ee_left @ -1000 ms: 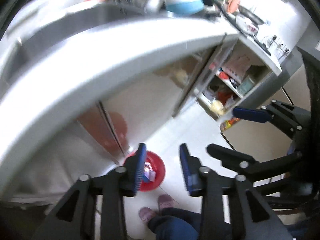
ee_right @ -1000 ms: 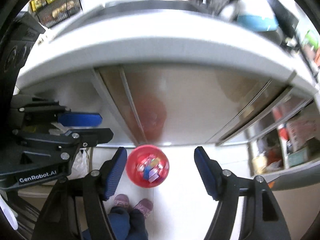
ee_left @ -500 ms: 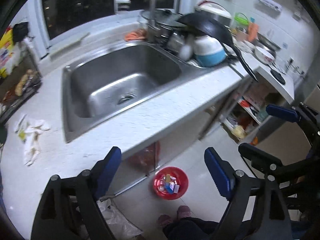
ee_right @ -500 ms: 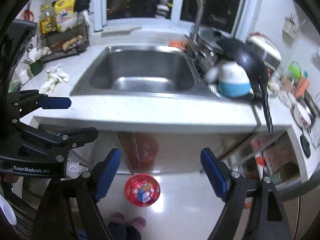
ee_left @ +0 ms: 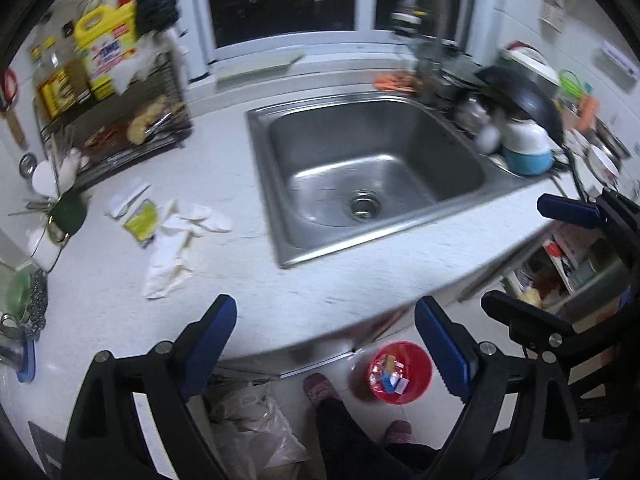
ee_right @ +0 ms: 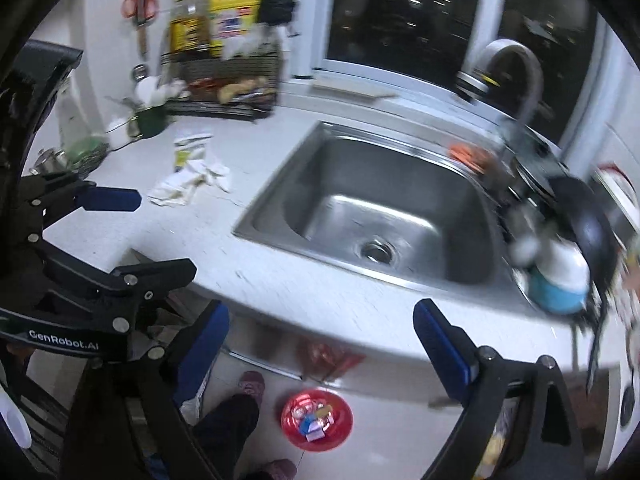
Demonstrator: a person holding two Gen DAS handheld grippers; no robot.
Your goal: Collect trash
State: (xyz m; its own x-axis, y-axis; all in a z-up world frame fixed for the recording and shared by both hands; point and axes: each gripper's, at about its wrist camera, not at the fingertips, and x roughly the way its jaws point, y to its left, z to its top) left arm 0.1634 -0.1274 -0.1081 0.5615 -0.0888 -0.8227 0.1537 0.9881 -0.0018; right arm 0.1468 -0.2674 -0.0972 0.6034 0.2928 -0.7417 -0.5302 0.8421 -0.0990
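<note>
Two handheld grippers are hovering above the front edge of a white kitchen counter [ee_left: 360, 280], both looking down at it. The left gripper [ee_left: 326, 344] is standing with its blue-padded fingers [ee_left: 208, 336] spread wide and nothing between them; its jaws have just been opening. The right gripper [ee_right: 320, 344] is likewise wide open and empty, its jaws also having just been opening. The trash is lying on the counter to the left of a steel sink [ee_left: 372, 168]: a heap of crumpled white tissues [ee_left: 176, 248] touching a small yellow-green wrapper [ee_left: 140, 220], with a flat white packet [ee_left: 126, 198] just beside them. Down on the floor, below the counter edge, a red bin [ee_left: 400, 372] is holding several colourful scraps. A person's dark trouser leg and pink slippers [ee_left: 318, 386] are showing near the bin. A dish rack [ee_left: 120, 120] with bottles is sitting at the far left, and a blue-and-white bowl [ee_left: 526, 152] and a dark pan [ee_left: 520, 96] are piled to the right of the sink.
</note>
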